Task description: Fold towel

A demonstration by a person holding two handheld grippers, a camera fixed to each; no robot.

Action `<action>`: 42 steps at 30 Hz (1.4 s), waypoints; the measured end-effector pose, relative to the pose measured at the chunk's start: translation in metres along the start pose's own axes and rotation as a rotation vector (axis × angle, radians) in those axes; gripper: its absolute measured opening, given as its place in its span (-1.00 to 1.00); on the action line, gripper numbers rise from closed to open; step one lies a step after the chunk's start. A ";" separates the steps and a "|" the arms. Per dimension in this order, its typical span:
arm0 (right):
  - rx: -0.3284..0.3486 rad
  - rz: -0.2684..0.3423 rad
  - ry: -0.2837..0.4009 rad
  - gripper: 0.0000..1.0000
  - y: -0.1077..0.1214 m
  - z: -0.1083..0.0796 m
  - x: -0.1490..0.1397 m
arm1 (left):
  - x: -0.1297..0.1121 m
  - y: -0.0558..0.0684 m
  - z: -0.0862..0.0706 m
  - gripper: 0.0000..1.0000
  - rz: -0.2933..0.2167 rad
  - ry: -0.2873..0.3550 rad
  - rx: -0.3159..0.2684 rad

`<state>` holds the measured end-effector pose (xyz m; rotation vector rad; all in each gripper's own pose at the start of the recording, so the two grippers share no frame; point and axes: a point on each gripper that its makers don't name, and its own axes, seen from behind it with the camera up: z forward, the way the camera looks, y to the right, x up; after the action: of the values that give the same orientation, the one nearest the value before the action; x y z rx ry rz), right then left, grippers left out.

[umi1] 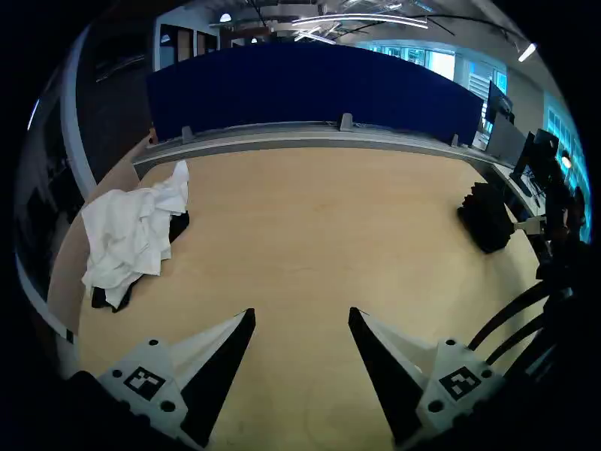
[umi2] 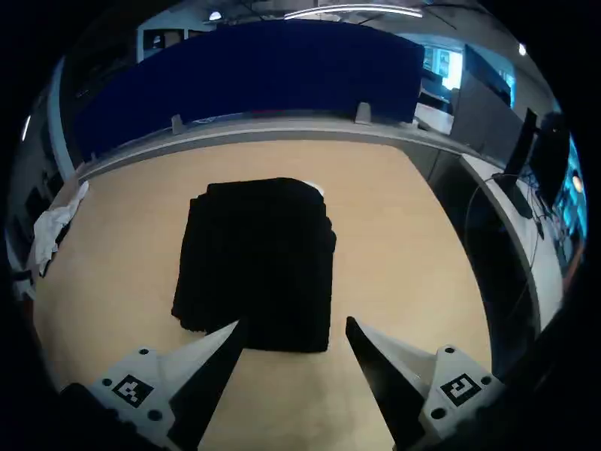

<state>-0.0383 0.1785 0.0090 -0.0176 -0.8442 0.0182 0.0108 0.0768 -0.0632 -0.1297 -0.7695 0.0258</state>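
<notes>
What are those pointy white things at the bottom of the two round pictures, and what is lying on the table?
Those are claws. There is no robot here: a person holds one two-fingered claw in each hand. A small camera rides on each claw and looks forward along its fingers. Its wide lens makes the picture round. The left gripper view shows the left claw, and the right gripper view shows the right claw. Both are open and hold nothing. They hover above a wooden table with a blue wall behind it. On the table lie a crumpled white towel, not yet folded, and a neatly folded black towel, just in front of the right claw.
</notes>
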 end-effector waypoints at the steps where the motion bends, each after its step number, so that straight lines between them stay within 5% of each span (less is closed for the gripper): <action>1: 0.003 -0.004 0.005 1.00 -0.002 0.001 0.005 | 0.000 0.000 0.000 0.84 -0.002 0.001 0.000; 20: 0.063 -0.051 0.090 1.00 -0.040 0.045 0.109 | -0.003 -0.009 -0.003 0.84 -0.030 0.003 0.023; 42: 0.051 -0.062 -0.001 1.00 -0.046 0.098 0.087 | -0.016 -0.029 -0.007 0.84 -0.054 -0.011 0.059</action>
<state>-0.0533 0.1358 0.1395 0.0563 -0.8445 -0.0192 0.0032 0.0466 -0.0758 -0.0532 -0.7822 -0.0017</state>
